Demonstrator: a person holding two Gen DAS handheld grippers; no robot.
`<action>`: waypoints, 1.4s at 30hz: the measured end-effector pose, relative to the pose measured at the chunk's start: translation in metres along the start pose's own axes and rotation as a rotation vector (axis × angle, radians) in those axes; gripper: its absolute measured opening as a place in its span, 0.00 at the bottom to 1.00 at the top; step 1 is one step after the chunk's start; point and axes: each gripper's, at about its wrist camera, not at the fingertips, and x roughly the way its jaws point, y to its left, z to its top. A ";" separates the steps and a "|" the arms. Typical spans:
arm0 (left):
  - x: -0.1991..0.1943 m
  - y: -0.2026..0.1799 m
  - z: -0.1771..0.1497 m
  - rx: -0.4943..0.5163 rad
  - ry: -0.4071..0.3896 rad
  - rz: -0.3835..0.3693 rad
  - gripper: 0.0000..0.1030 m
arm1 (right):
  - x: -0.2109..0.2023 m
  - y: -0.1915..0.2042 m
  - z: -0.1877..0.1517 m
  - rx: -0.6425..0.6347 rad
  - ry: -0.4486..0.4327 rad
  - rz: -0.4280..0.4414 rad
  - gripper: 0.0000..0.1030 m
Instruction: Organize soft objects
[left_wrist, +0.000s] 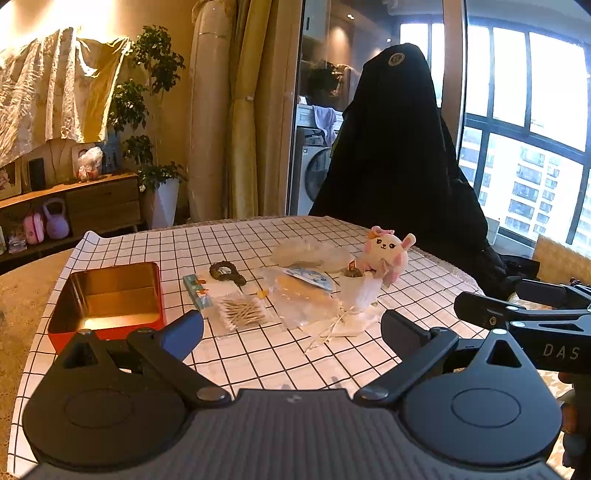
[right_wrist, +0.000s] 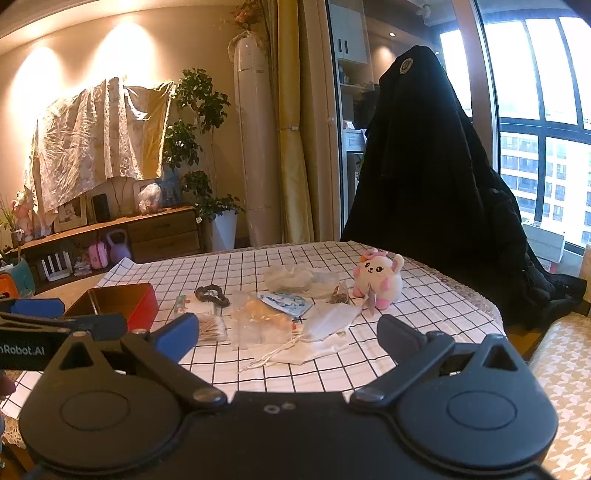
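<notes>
A pink-and-white plush toy (left_wrist: 386, 253) (right_wrist: 378, 277) sits at the far right of the checked tablecloth. White face masks (left_wrist: 356, 299) (right_wrist: 328, 321) lie in front of it, with clear bags (left_wrist: 301, 295) (right_wrist: 258, 317), a pack of cotton swabs (left_wrist: 242, 312) (right_wrist: 212, 328) and a dark scrunchie (left_wrist: 223, 271) (right_wrist: 212, 293) to their left. An open red tin (left_wrist: 107, 299) (right_wrist: 122, 301) with a gold inside stands at the left. My left gripper (left_wrist: 291, 334) is open, hovering near the front edge. My right gripper (right_wrist: 288, 334) is open too, beside it on the right; nothing is between either pair of fingers.
A black coat (left_wrist: 395, 155) (right_wrist: 424, 184) drapes over a chair behind the table. A round table (left_wrist: 22, 295) carries the checked cloth (left_wrist: 258, 350) (right_wrist: 369, 369). A patterned sofa (right_wrist: 561, 369) is at the right; a sideboard (right_wrist: 162, 232) and plants stand along the far wall.
</notes>
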 end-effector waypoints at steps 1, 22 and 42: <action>0.000 0.000 0.000 0.000 -0.002 0.003 1.00 | 0.000 0.000 0.000 -0.001 -0.001 0.000 0.99; -0.005 0.000 0.001 0.001 -0.018 0.005 1.00 | -0.007 -0.002 0.002 0.011 -0.010 0.031 0.99; 0.010 0.009 0.001 -0.005 -0.003 0.015 1.00 | 0.001 0.001 0.000 0.005 0.004 0.055 0.98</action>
